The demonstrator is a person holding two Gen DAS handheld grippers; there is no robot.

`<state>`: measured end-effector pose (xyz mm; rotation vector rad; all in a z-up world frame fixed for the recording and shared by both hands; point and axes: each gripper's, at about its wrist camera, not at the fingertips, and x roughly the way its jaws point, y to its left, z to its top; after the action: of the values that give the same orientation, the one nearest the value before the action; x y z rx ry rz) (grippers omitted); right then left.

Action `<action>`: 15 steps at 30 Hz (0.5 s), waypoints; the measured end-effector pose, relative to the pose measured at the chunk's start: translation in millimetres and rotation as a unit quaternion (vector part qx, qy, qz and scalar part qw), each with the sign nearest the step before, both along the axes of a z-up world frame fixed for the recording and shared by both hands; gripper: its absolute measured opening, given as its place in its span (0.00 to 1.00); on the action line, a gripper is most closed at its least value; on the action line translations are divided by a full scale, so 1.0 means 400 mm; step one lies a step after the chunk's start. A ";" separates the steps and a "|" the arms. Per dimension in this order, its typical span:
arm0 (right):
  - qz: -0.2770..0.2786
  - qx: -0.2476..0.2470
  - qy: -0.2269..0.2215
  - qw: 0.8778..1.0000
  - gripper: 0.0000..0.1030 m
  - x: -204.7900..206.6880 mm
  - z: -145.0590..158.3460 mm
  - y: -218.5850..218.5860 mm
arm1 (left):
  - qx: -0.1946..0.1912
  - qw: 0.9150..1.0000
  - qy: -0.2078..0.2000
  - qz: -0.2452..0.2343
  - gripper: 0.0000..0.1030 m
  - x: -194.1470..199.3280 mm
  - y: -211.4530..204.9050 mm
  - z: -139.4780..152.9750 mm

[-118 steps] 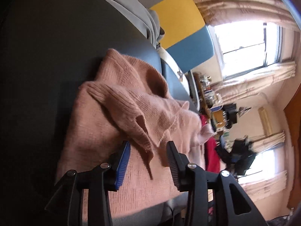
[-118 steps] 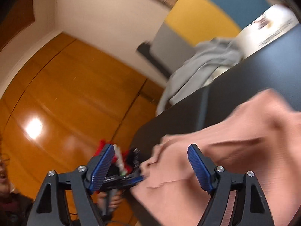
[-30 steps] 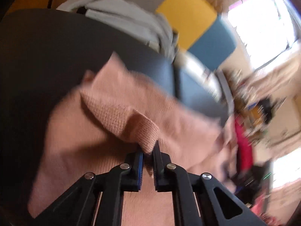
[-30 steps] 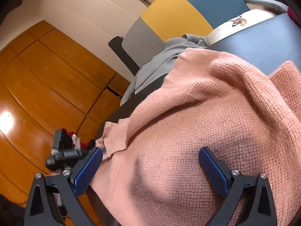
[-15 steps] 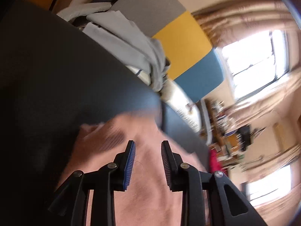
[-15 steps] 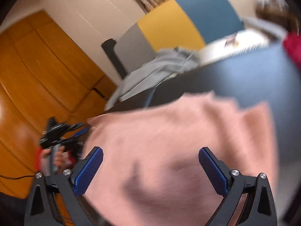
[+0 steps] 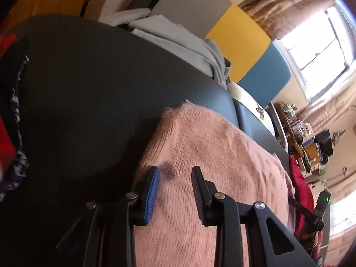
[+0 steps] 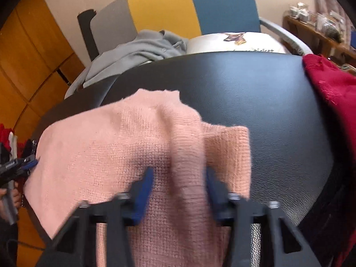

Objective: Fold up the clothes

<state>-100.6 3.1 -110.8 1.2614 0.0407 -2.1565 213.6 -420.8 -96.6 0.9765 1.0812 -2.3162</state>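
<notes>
Since 1 s ago: left gripper (image 7: 174, 179) released pink sweater (image 7: 207, 162), jaws just opening, empty. Right gripper (image 8: 179, 179) jaws just closing, sweater ridge between; grip unclear. One grey garment (image 8: 135, 51), one red (image 8: 329, 86).

We count one pink sweater (image 8: 138, 146), one grey garment (image 8: 133, 51), one red garment (image 8: 333, 89) (at the edge) and two grippers, left (image 7: 174, 187) and right (image 8: 179, 184).

Sweater (image 8: 142, 146) on the table (image 8: 267, 115), other clothes around it.
It lies at the near edge; a second garment (image 8: 329, 89) drapes the right edge, a heaped one (image 8: 138, 49) sits behind on a chair (image 8: 178, 6).
</notes>
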 end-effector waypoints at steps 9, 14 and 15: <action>0.006 -0.084 -0.072 0.994 0.49 0.097 -0.022 0.128 | -0.009 0.999 -0.026 -0.040 0.37 0.134 0.003 -0.021; 0.017 -0.090 -0.079 0.993 0.47 0.107 -0.021 0.126 | 0.013 0.998 0.005 -0.059 0.37 0.124 -0.003 -0.022; 0.021 -0.083 -0.077 0.993 0.43 0.107 -0.020 0.118 | 0.026 0.997 0.015 -0.075 0.37 0.110 -0.003 -0.023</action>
<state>-58.0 50.2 -118.9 1.3130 -0.1712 -1.9765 257.8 -422.0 -105.8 1.0801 1.1197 -2.4393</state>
